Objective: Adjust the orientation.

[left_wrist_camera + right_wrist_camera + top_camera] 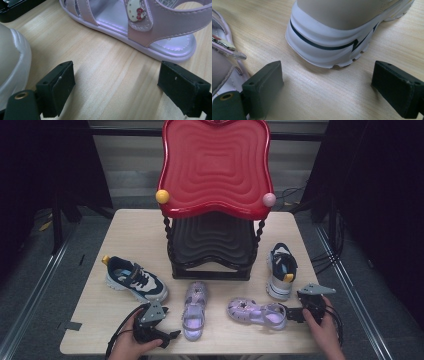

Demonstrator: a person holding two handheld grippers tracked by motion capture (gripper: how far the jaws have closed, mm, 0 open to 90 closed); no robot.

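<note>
Left gripper (172,336) sits at 7 o'clock on the bench (90,312), fingers (58,87) spread wide with nothing between them. In the left gripper view the left sandal (140,27) lies just ahead, heel end nearest, not touching the fingers. On the high view that lilac sandal (194,310) is at 6 o'clock, toe pointing to 12.

Right gripper (291,314) is at 5 o'clock, likewise fully open and holding nothing. The right sandal (257,312) lies on its sole, long axis 9-to-3, its heel just beside the right gripper. The right sneaker (281,270) is at 3 o'clock of the red two-tier rack (215,165); its white sole (324,47) shows straight ahead in the right gripper view. The left sneaker (136,279) is at 9 o'clock.

My read on handling: the sandals look light, with soft glossy straps and a thin flexible sole. Straps will fold under pinch and may slip. I'd clamp across the sole edge at the heel, or the heel strap where it meets the sole. The sneakers look bulkier, with a stiff thick sole; the heel collar or sole sidewall is the safest bite.
</note>
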